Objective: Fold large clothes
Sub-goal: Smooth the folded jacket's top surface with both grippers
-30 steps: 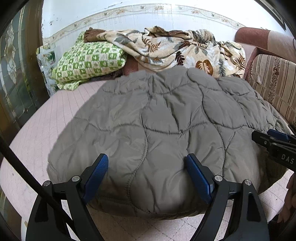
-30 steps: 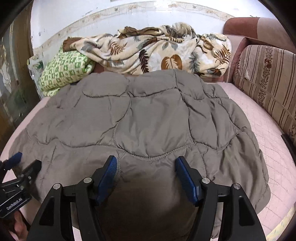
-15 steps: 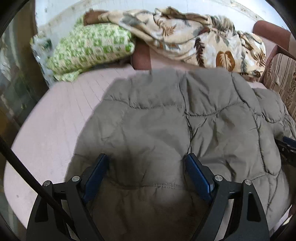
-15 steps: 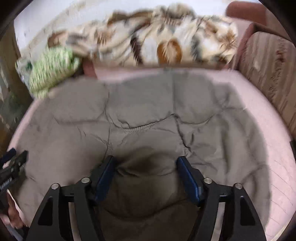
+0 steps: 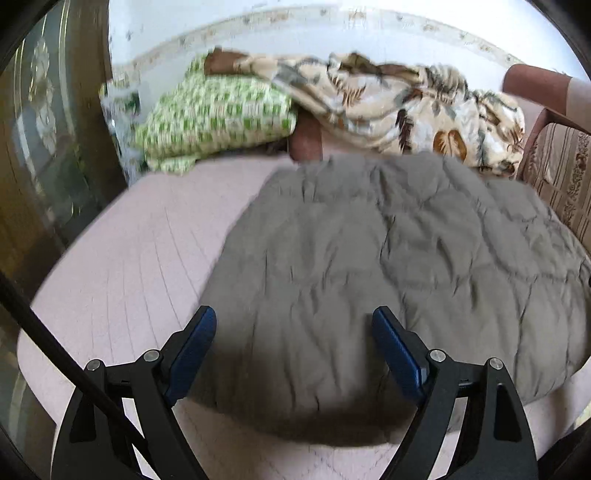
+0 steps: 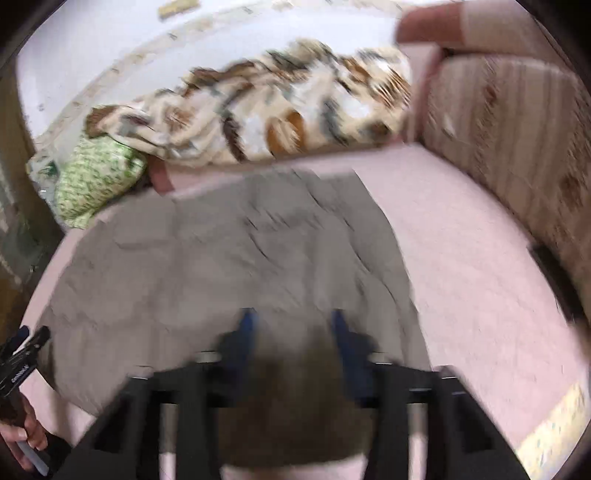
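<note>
Pink bed (image 5: 122, 266) carries the grey quilted jacket (image 5: 369, 258); left claw (image 5: 293, 338) gapes wide, gripping nothing. Right claw (image 6: 291, 328) is closing around a jacket fold

Both views are evenly lit by soft, fairly bright light, and the white wall (image 5: 258, 33) at the top is nearly washed out. The fisheye lens bends straight lines and leaves black corners around the frame. The left wrist view is mildly smeared, most in the upper half. The right wrist view is heavily motion-blurred throughout; its gripper (image 6: 293, 332) is a dark smudge. A dark shadow lies on the jacket (image 5: 369, 258) at bottom centre in both views.
</note>
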